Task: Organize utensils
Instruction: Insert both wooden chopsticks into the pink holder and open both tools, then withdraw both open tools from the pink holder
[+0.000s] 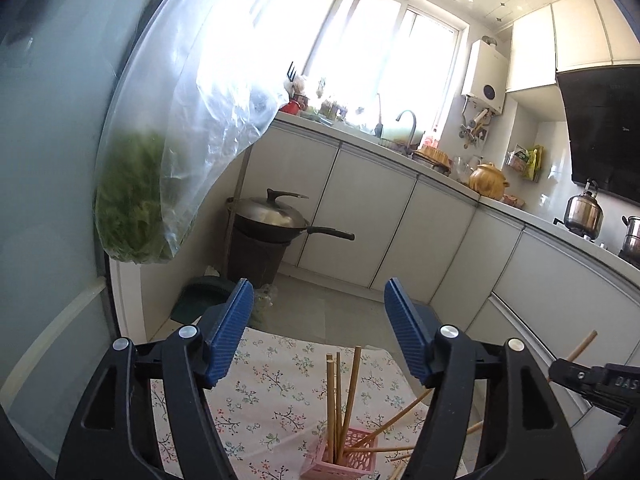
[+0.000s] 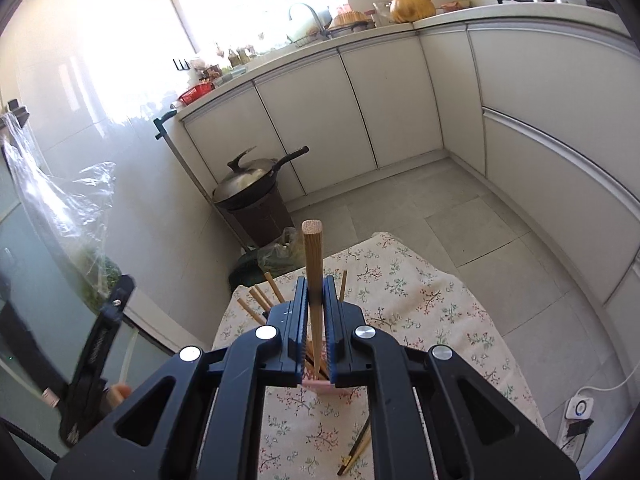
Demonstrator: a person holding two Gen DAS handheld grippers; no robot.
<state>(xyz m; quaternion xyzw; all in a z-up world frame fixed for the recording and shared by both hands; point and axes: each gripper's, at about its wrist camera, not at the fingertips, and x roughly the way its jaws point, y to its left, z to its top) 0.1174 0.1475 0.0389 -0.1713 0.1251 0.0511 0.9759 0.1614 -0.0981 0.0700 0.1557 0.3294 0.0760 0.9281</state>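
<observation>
floral cloth (image 2: 420,300); right gripper (image 2: 316,292) clamps round wooden chopstick (image 2: 313,264).

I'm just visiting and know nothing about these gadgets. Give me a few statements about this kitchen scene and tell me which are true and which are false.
1. The right gripper is clamped on a wooden chopstick. True.
2. The left gripper is holding a chopstick. False: its jaws stand apart with nothing between them.
3. Several chopsticks stand in a pink holder. True.
4. The tablecloth is plain blue. False: it is pale with a flower print.
5. A wok with its lid on sits on a dark bin by the cabinets. True.
</observation>
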